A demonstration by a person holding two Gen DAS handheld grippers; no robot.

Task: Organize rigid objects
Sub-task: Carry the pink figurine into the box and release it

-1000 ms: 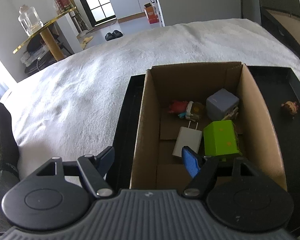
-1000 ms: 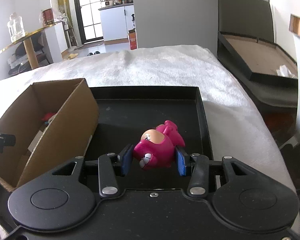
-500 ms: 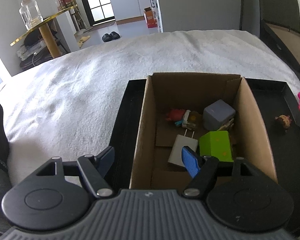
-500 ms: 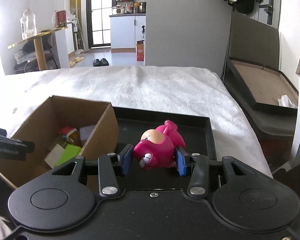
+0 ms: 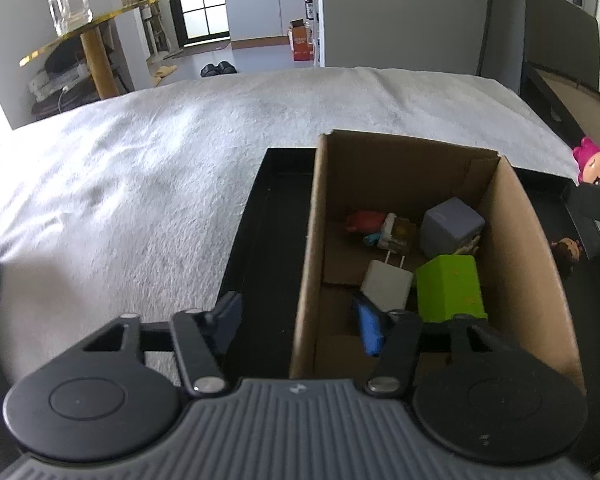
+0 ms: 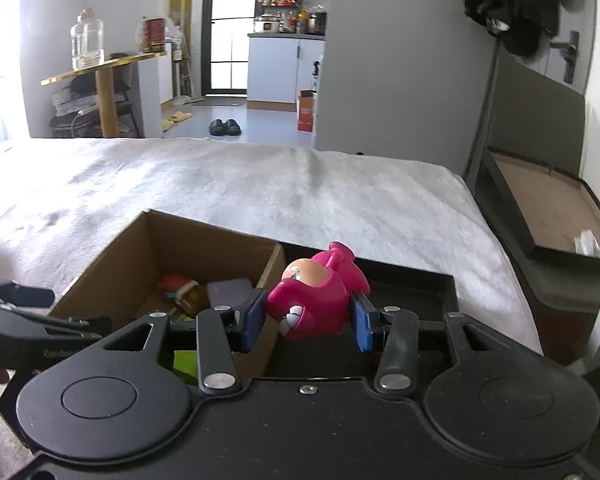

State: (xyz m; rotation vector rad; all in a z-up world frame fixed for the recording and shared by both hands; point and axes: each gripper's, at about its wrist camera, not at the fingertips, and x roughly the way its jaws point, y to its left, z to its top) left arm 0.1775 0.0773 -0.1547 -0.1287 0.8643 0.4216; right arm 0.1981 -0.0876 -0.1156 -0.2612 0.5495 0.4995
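Note:
An open cardboard box [image 5: 512,240] stands in a black tray [image 5: 260,220] on a white bed. Inside lie a green block [image 5: 450,288], a white charger [image 5: 386,284], a grey cube [image 5: 452,224] and a red toy [image 5: 366,220]. My left gripper [image 5: 298,322] straddles the box's left wall, one finger outside and one inside. Its jaws are closing and the pads are still clear of the cardboard. My right gripper [image 6: 308,316] is shut on a pink toy figure [image 6: 312,300], held in the air by the box's right wall [image 6: 272,264]. The same figure [image 5: 596,168] shows at the right edge of the left wrist view.
A small brown-haired figure [image 5: 566,250] lies on the tray right of the box. The white bedcover [image 6: 260,184] spreads behind and to the left. A dark bed frame [image 6: 540,184] stands on the right, and a gold-topped side table [image 6: 100,68] with a bottle at the far left.
My right gripper has risen and carried the pink figure left, from over the tray to the box's right wall. My left gripper's jaws have narrowed around the box's left wall.

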